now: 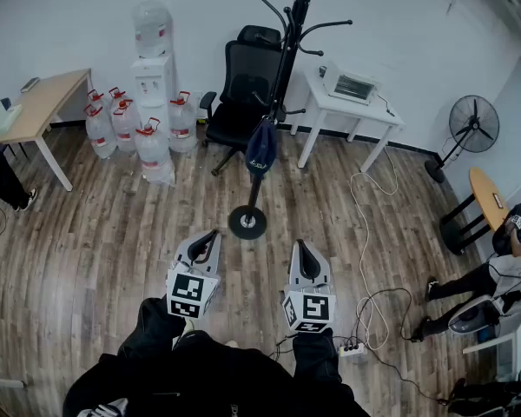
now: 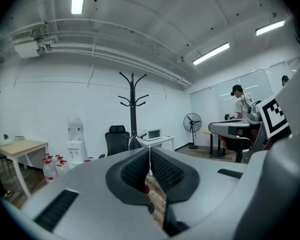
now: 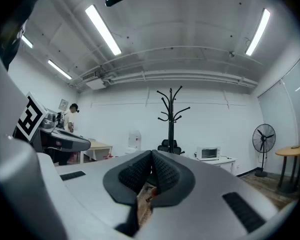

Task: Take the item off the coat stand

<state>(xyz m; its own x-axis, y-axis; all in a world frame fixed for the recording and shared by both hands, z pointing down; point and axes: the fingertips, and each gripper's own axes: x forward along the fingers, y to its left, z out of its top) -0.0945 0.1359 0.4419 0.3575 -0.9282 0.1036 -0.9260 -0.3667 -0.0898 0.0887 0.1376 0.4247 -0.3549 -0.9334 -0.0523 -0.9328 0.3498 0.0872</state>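
A black coat stand (image 1: 282, 68) rises from a round base (image 1: 247, 222) on the wooden floor. A dark blue cap (image 1: 260, 150) hangs from one of its low hooks. The stand also shows far off in the left gripper view as coat stand (image 2: 133, 109) and in the right gripper view as coat stand (image 3: 171, 116). My left gripper (image 1: 210, 235) and right gripper (image 1: 302, 246) are held low, side by side, short of the base. Both are shut with nothing between the jaws, as seen at left gripper (image 2: 149, 154) and right gripper (image 3: 151, 156).
A black office chair (image 1: 240, 89) stands behind the stand, a white table (image 1: 352, 111) with a small oven to its right. Several water bottles (image 1: 130, 129) and a dispenser (image 1: 152, 55) lie left. A fan (image 1: 469, 129), cables (image 1: 369, 233) and a wooden desk (image 1: 39, 102) ring the room.
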